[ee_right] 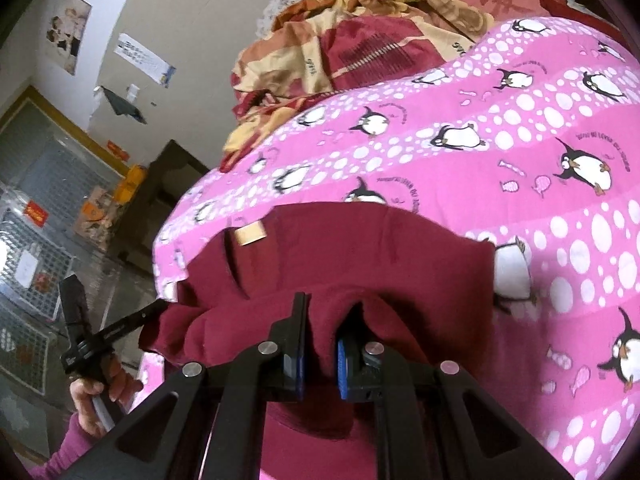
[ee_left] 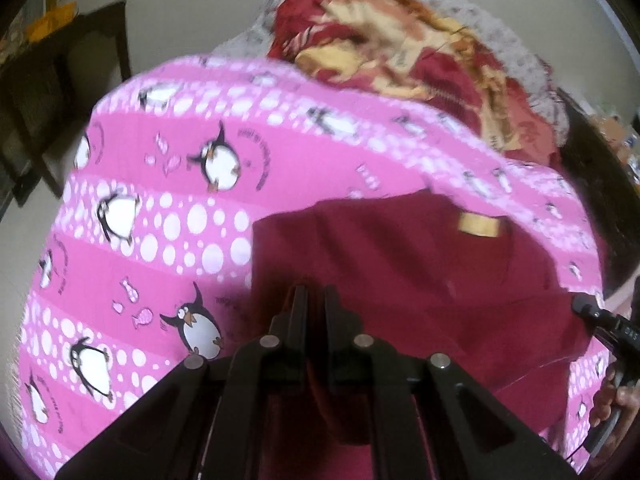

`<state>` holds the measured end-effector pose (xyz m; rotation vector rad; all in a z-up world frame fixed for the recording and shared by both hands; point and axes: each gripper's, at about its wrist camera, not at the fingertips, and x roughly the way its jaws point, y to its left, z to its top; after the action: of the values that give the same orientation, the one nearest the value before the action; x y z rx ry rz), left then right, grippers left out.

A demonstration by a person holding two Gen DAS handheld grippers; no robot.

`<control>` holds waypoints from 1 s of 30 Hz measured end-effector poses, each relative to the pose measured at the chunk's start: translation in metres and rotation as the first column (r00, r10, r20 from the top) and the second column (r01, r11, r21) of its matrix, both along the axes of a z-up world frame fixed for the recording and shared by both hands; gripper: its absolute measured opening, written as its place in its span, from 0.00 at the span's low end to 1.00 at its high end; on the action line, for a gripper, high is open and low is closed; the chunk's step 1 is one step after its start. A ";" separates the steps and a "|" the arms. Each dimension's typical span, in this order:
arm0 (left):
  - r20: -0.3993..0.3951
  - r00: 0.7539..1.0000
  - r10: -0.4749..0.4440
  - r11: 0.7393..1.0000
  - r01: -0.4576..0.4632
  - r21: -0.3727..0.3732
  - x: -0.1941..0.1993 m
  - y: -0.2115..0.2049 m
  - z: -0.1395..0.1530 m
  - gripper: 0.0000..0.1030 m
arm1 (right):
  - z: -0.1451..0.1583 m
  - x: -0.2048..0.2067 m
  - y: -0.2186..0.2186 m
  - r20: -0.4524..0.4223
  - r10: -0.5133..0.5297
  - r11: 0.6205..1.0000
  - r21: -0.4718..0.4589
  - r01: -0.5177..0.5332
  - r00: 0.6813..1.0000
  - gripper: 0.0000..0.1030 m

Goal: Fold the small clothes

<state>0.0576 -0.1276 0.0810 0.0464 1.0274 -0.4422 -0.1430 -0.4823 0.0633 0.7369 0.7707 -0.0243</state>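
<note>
Both tongs (ee_left: 316,300) (ee_right: 324,312) pinch maroon garment (ee_right: 360,248); only right view shows bunching.

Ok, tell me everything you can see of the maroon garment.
The maroon garment is a plain dark-red piece of soft, fleece-like cloth with a small tan label beside a slit near its far edge. It lies on the pink penguin-print bedsheet, its near edge bunched and lifted. The right gripper has its jaws pinched on a fold of that edge; the left gripper grips the hem at the other end, jaws nearly together.
</note>
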 end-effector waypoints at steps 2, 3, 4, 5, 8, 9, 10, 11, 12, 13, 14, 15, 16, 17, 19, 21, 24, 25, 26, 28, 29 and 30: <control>-0.014 1.000 -0.002 1.000 0.002 0.003 0.005 0.000 -0.006 0.07 | 0.001 0.003 -0.001 0.002 0.019 1.000 -0.011 -0.019 1.000 0.13; -0.014 1.000 -0.008 1.000 0.008 -0.002 0.006 0.000 -0.006 0.07 | 0.004 0.002 -0.001 0.005 0.028 0.999 -0.024 -0.028 1.000 0.13; -0.015 1.000 -0.011 1.000 0.011 -0.014 0.007 0.001 -0.004 0.07 | 0.008 -0.001 0.000 0.010 0.037 0.999 -0.030 -0.037 0.999 0.14; -0.021 1.000 -0.017 0.999 0.016 -0.041 0.007 0.003 -0.001 0.09 | 0.011 -0.004 0.001 0.018 0.048 0.998 -0.033 -0.047 0.999 0.14; -0.016 1.000 -0.019 0.995 0.017 -0.096 0.008 0.010 0.009 0.59 | 0.019 -0.013 0.000 0.039 0.060 0.998 -0.021 -0.059 0.997 0.20; 0.006 1.000 -0.007 0.993 0.008 -0.119 0.007 0.015 0.015 0.68 | 0.019 -0.014 -0.001 0.043 0.061 0.998 -0.005 -0.061 0.997 0.23; 0.024 1.000 0.002 0.990 0.001 -0.142 0.005 0.019 0.020 0.68 | 0.019 -0.016 -0.004 0.037 0.056 0.998 0.008 -0.057 0.998 0.28; 0.025 1.000 0.002 0.988 0.002 -0.155 0.004 0.022 0.024 0.68 | 0.019 -0.018 -0.005 0.033 0.044 0.999 0.007 -0.044 0.998 0.33; 0.017 1.000 -0.001 0.987 0.004 -0.158 0.004 0.024 0.027 0.68 | 0.020 -0.023 -0.008 0.033 0.019 1.000 0.006 -0.019 0.999 0.48; 0.009 1.000 -0.002 0.987 0.004 -0.161 0.003 0.026 0.029 0.68 | 0.021 -0.029 -0.012 0.045 -0.003 1.000 0.021 0.002 0.999 0.53; 0.008 1.000 -0.003 0.986 0.005 -0.166 0.000 0.030 0.032 0.68 | 0.022 -0.034 -0.015 0.056 -0.015 0.999 0.035 0.013 0.998 0.53; 0.011 1.000 -0.009 0.986 0.010 -0.169 -0.003 0.034 0.033 0.68 | 0.024 -0.042 -0.017 0.072 -0.023 0.999 0.040 0.020 0.997 0.53; 0.014 1.000 -0.020 0.987 0.022 -0.160 -0.009 0.037 0.034 0.68 | 0.026 -0.048 -0.016 0.080 -0.021 0.999 0.027 0.019 0.997 0.53; 0.017 0.999 -0.029 0.989 0.031 -0.147 -0.013 0.041 0.034 0.68 | 0.027 -0.052 -0.012 0.064 -0.010 1.000 -0.002 0.010 0.998 0.53; 0.031 0.998 -0.052 0.991 0.055 -0.119 -0.024 0.047 0.031 0.68 | 0.025 -0.058 0.003 0.008 0.042 0.995 -0.093 -0.041 0.999 0.50; 0.041 0.996 -0.078 0.994 0.081 -0.076 -0.037 0.052 0.025 0.68 | 0.021 -0.061 0.022 -0.041 0.113 0.976 -0.182 -0.118 0.993 0.49; 0.011 0.993 -0.117 0.993 0.117 -0.008 -0.052 0.054 0.005 0.68 | 0.014 -0.052 0.043 -0.094 0.182 0.948 -0.246 -0.200 0.979 0.49; -0.013 0.991 -0.135 0.991 0.135 0.021 -0.055 0.050 -0.003 0.68 | 0.012 -0.045 0.047 -0.098 0.197 0.945 -0.247 -0.216 0.975 0.49; -0.036 0.988 -0.151 0.987 0.153 0.055 -0.056 0.043 -0.012 0.68 | 0.011 -0.036 0.049 -0.100 0.204 0.942 -0.251 -0.223 0.974 0.49; -0.041 0.985 -0.165 0.983 0.168 0.079 -0.052 0.030 -0.016 0.68 | 0.013 -0.019 0.047 -0.087 0.186 0.946 -0.255 -0.202 0.979 0.49; -0.041 0.985 -0.168 0.983 0.171 0.066 -0.047 0.022 -0.015 0.68 | 0.015 -0.008 0.043 -0.067 0.164 0.954 -0.242 -0.175 0.984 0.49; -0.046 0.985 -0.165 0.985 0.168 0.048 -0.039 0.016 -0.014 0.68 | 0.016 0.002 0.036 -0.040 0.139 0.966 -0.215 -0.144 0.990 0.49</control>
<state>0.0183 -0.1111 0.0668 0.1713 1.0808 -0.5705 -0.1415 -0.4466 0.0797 0.4736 0.8281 0.0116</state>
